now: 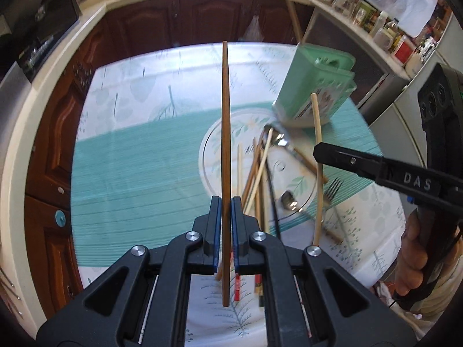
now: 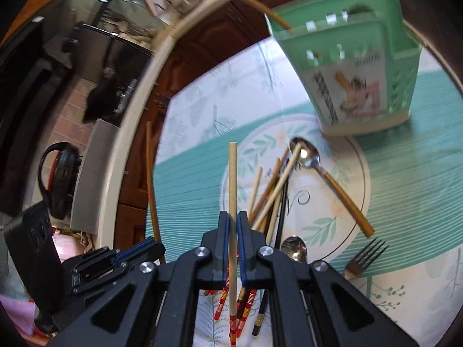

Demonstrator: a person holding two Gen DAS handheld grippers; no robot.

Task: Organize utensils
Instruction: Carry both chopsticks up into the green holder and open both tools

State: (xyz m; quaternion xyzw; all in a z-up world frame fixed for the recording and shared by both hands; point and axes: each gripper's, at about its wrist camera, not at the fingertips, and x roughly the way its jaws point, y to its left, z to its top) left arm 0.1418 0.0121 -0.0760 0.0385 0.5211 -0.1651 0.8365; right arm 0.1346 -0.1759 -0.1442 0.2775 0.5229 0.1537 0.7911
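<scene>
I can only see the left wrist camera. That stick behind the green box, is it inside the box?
Observer: Yes. In the right wrist view the tan stick goes in over the rim of the green holder.
Operator: What does the bottom of the other gripper's light stick look like?
Observer: The pale chopstick clamped in the right gripper has red and white stripes at its lower end.
</scene>
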